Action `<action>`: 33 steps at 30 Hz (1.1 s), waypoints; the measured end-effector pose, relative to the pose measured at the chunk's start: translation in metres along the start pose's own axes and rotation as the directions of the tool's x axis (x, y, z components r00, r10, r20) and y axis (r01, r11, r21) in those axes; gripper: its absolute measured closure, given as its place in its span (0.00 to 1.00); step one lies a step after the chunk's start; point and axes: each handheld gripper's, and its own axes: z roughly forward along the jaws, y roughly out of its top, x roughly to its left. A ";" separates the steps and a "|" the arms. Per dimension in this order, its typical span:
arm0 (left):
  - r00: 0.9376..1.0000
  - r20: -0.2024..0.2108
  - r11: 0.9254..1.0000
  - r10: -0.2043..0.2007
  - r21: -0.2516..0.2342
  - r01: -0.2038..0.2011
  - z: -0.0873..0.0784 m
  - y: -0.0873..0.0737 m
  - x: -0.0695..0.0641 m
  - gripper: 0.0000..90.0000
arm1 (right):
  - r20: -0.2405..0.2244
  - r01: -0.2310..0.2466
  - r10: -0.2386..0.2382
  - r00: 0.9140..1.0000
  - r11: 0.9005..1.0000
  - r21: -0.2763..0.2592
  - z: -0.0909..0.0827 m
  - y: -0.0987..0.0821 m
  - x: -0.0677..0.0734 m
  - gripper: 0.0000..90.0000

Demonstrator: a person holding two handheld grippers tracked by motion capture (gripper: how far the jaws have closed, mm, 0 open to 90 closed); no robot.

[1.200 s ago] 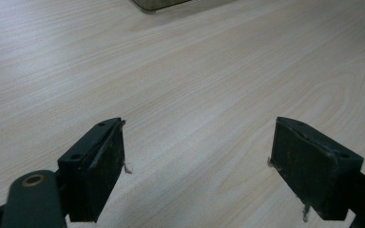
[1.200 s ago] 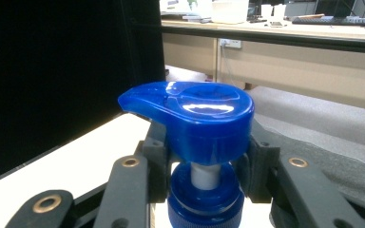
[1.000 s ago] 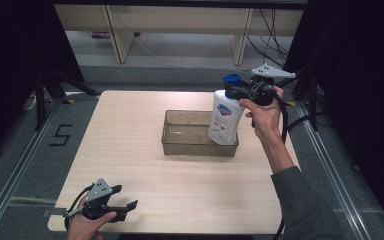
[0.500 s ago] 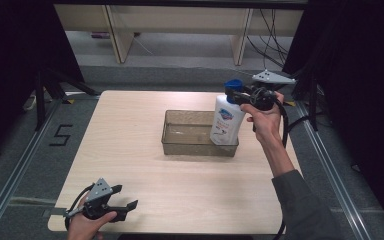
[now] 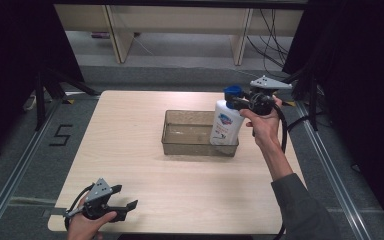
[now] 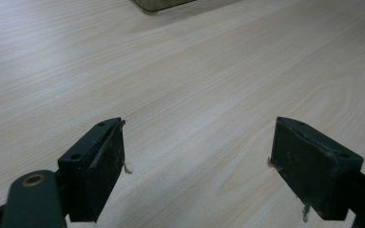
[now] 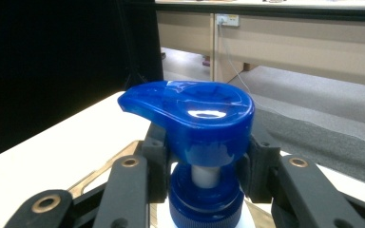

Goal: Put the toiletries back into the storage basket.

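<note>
A white pump bottle (image 5: 225,125) with a blue pump head (image 7: 195,118) stands upright at the right end of a clear plastic bin (image 5: 190,148). Its lower part is inside the bin walls. My right gripper (image 5: 237,102) comes in from the right and is shut on the bottle's neck just under the pump head. In the right gripper view, its black fingers (image 7: 154,156) press on both sides. My left gripper (image 5: 130,207) rests low at the table's near left corner. Its jaws are wide open over bare wood (image 6: 199,130).
The light wooden table (image 5: 130,130) has open space left of and in front of the bin. A corner of the bin (image 6: 159,4) shows at the top of the left gripper view. Beyond the table are a grey floor, wooden furniture legs and cables.
My right gripper and the bottle have sunk slightly into the bin's right end. The left gripper has not moved.
</note>
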 end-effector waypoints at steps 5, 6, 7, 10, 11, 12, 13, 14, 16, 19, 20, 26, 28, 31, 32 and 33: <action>1.000 0.001 1.000 -0.004 -0.006 0.004 0.000 0.000 0.000 0.20 | 0.012 -0.002 0.002 1.000 1.000 -0.001 0.002 -0.004 0.001 0.68; 1.000 0.001 1.000 -0.004 -0.006 0.004 0.000 0.000 -0.001 0.20 | 0.008 0.002 -0.002 1.000 1.000 0.000 0.002 -0.004 0.002 0.68; 1.000 0.001 1.000 0.000 -0.004 0.000 0.000 0.000 0.000 0.20 | 0.011 0.006 -0.006 1.000 1.000 0.003 0.003 -0.004 0.003 0.68; 1.000 0.000 1.000 0.009 0.005 -0.009 -0.001 0.000 -0.001 0.20 | 0.015 0.021 -0.021 1.000 1.000 0.000 0.004 -0.004 0.004 0.68; 1.000 0.000 1.000 0.008 0.004 -0.008 -0.001 0.000 -0.001 0.20 | 0.012 0.012 -0.012 1.000 1.000 0.004 0.004 -0.004 0.005 0.68; 1.000 -0.001 1.000 0.004 0.004 -0.004 -0.001 0.000 -0.001 0.20 | 0.000 -0.003 0.003 1.000 1.000 0.008 0.004 -0.004 0.006 0.68; 1.000 -0.001 1.000 0.005 0.004 -0.005 0.000 0.000 -0.001 0.20 | 0.007 0.007 -0.007 1.000 1.000 0.009 0.004 -0.004 0.007 0.60; 1.000 0.000 1.000 0.006 0.004 -0.006 0.000 0.000 -0.001 0.20 | 0.016 -0.011 0.011 1.000 1.000 0.021 0.003 -0.004 0.008 0.52; 1.000 0.001 1.000 0.011 0.006 -0.011 0.000 0.000 0.000 0.20 | 0.007 -0.053 0.053 0.999 0.998 0.026 0.002 -0.006 0.008 0.50; 1.000 0.003 1.000 0.015 0.008 -0.015 0.000 0.000 0.000 0.20 | 0.010 -0.109 0.108 0.994 0.994 0.010 -0.001 -0.008 0.005 0.38; 1.000 -0.004 1.000 0.011 0.009 -0.011 0.000 0.000 -0.001 0.20 | -0.003 -0.126 0.126 0.992 0.992 -0.010 -0.004 -0.008 0.005 0.36; 1.000 -0.007 1.000 0.014 0.018 -0.014 0.000 0.000 0.000 0.20 | -0.008 -0.125 0.125 0.992 0.992 -0.003 -0.014 -0.009 0.011 0.22; 1.000 -0.008 1.000 0.014 0.019 -0.014 0.000 0.000 0.000 0.20 | -0.003 -0.114 0.114 0.993 0.993 -0.003 -0.017 -0.013 0.013 0.21; 1.000 -0.002 1.000 0.012 0.008 -0.012 0.000 -0.001 0.000 0.19 | -0.004 -0.111 0.111 0.994 0.994 0.002 -0.020 -0.016 0.018 0.21; 1.000 -0.002 1.000 0.013 0.007 -0.013 0.000 -0.001 0.000 0.20 | -0.009 -0.102 0.102 0.995 0.995 0.000 -0.021 -0.017 0.019 0.20; 1.000 -0.004 1.000 0.010 0.007 -0.010 0.000 -0.001 0.000 0.20 | -0.012 -0.104 0.104 0.995 0.995 0.002 -0.022 -0.018 0.020 0.19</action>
